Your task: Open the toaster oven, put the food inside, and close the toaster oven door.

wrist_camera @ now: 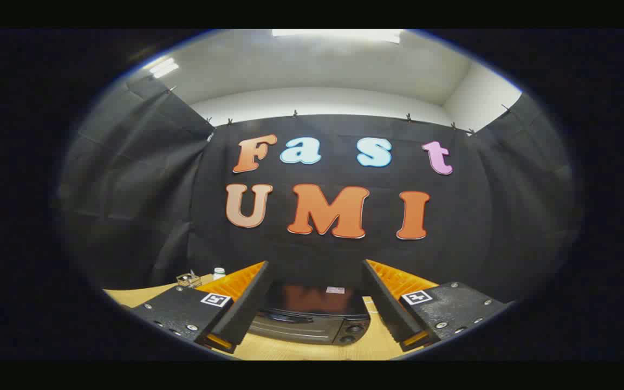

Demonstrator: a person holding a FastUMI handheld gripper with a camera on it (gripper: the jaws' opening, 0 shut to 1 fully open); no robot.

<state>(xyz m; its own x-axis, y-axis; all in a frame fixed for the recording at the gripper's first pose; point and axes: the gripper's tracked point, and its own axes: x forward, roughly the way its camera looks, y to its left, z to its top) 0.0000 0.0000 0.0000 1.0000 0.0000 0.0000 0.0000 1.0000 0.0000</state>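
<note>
The gripper (314,303) is held wide open, nothing grasped. Between its fingers the toaster oven (312,319) is seen (door shut) on the wooden table (138,295).

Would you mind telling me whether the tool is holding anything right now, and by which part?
Nothing is held: the tool is open, its fingers apart above the toaster oven.

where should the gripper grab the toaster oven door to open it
Probably by the bar handle running across the top of the toaster oven door, coming from the front and above. The open gripper is high and wide apart, with the oven seen between the fingers below. Handle detail is small here.
</note>
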